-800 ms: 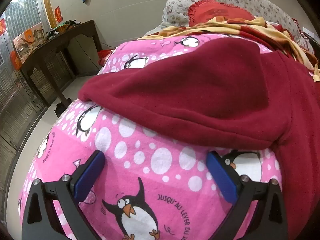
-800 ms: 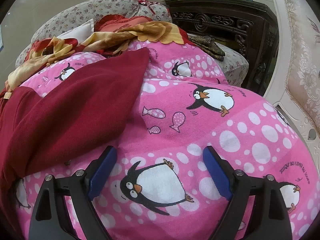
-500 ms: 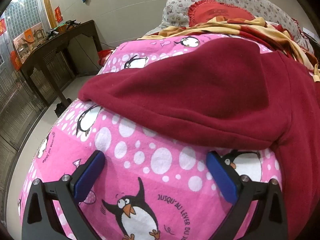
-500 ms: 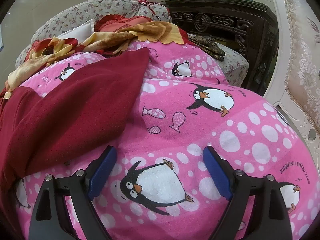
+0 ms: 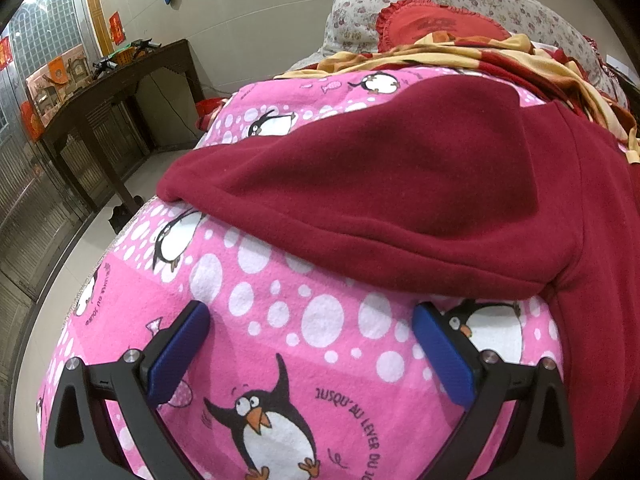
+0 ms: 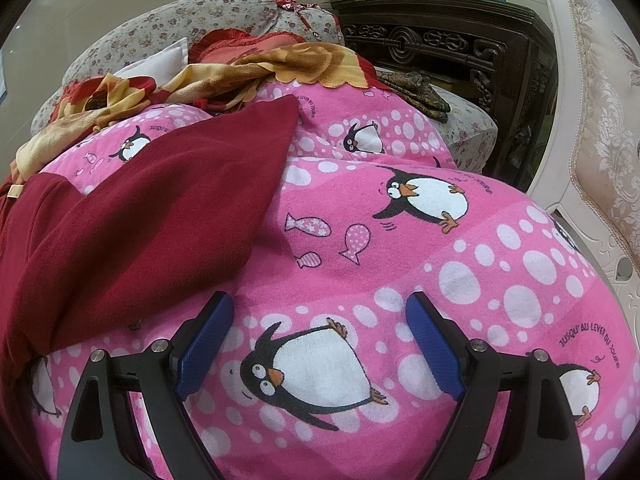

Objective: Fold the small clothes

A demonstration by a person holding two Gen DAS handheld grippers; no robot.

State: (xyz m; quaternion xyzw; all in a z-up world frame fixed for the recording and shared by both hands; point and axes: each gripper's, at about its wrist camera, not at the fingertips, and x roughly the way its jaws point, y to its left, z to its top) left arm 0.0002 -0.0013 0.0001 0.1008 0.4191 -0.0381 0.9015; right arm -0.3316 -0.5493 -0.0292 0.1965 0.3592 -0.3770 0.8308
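Nothing moved since earlier; left gripper (image 5: 310, 346) and right gripper (image 6: 320, 342) spread empty; maroon fleece garment (image 5: 400, 184) soft, limp, best pinched at hem corners.

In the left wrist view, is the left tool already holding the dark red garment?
No. The left tool is open over the pink penguin blanket, and the dark red garment lies beyond its fingertips, untouched.

Dark red fleece garment (image 5: 400, 184) lies spread on pink penguin blanket (image 5: 288, 320). One flap's folded over the body; edges lie loose, w/ soft wrinkles.
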